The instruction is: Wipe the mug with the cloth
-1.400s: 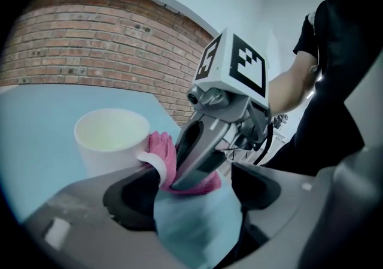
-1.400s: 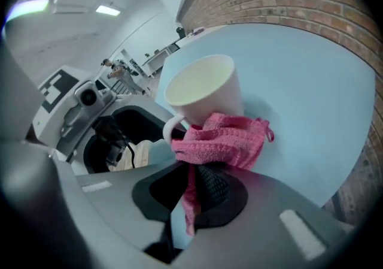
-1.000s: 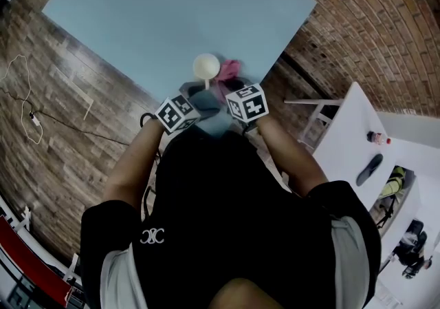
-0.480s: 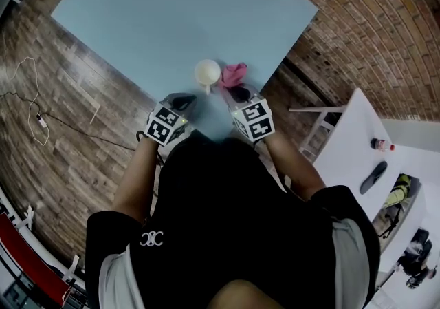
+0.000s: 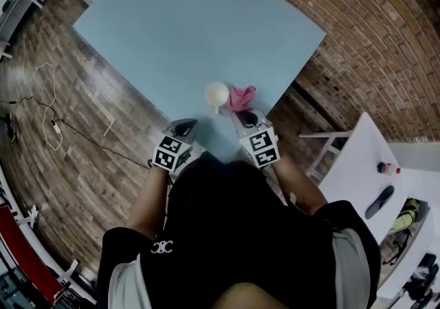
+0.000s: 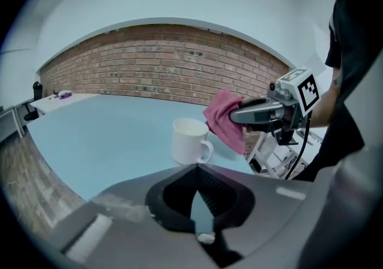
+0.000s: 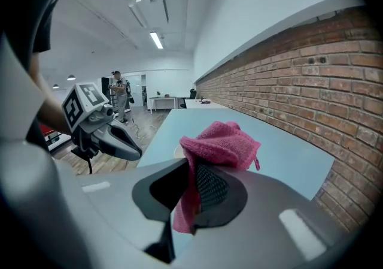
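Note:
A white mug (image 5: pixel 216 93) stands upright near the front right corner of the light blue table (image 5: pixel 172 32), its handle toward me. In the left gripper view the mug (image 6: pixel 190 141) is just ahead of my left gripper (image 6: pixel 196 168), whose jaws are shut with nothing between them. That left gripper (image 5: pixel 186 124) hangs to the left of and nearer than the mug, apart from it. My right gripper (image 7: pixel 192 171) is shut on a pink cloth (image 7: pixel 218 144), which droops over its jaws. The cloth (image 5: pixel 241 98) hangs right beside the mug, held by the right gripper (image 5: pixel 241 110).
The table's front edge runs just below the mug, with wooden floor beyond it. A white cable (image 5: pixel 48 118) lies on the floor at the left. A white table (image 5: pixel 357 156) with a bottle (image 5: pixel 388 168) stands at the right. A brick wall (image 7: pixel 287 88) borders the table's far side.
The two grippers, close together by the mug a second ago, have spread apart. The left one has drawn back to the left. The cloth stays beside the mug.

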The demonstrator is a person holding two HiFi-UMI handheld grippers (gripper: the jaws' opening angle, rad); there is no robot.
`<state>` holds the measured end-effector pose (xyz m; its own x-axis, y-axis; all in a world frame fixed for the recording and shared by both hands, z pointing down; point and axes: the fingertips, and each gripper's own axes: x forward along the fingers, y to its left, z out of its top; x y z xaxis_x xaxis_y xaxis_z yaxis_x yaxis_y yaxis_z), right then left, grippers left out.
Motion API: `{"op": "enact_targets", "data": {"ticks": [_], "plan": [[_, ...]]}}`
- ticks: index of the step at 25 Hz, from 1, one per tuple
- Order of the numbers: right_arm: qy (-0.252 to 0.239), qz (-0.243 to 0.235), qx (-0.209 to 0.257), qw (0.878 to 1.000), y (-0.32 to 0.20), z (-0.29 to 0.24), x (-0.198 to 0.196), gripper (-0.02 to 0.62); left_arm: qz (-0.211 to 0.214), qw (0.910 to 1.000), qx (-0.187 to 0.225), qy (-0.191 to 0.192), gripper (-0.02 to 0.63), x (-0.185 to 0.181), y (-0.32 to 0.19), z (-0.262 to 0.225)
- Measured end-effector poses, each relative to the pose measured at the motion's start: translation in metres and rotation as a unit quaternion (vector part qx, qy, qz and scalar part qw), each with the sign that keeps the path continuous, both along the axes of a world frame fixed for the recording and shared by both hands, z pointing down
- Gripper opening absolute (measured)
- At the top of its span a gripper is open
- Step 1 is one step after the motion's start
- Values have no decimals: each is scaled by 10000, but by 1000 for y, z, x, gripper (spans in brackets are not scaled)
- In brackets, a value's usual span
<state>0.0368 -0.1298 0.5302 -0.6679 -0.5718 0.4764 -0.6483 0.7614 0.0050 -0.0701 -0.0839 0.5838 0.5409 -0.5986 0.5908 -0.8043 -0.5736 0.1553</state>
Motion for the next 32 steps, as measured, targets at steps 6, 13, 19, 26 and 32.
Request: {"op": "enact_targets", "data": {"ticks": [6,13,19,26,32], "plan": [[-122,-75,-25,9999,2,2,3,38,-245,9997,-9,95,2,3,6,-4],[-108,5,-80,9999,3,14,10,38,-606,9981,3,125,2,-20,1,-9],[-137,318,-90,9994,-2,12,14,38,-790,9968,-8,146,2,-50,-14,-12],[-70,1272,-332,9913,-14,29,28,38,-265,9995,188,32,2,-79,-51,-29],[-276,2769,-423,9596,-18,39,21,38,708,9975,58,-6,2,-121,-96,-9]]}}
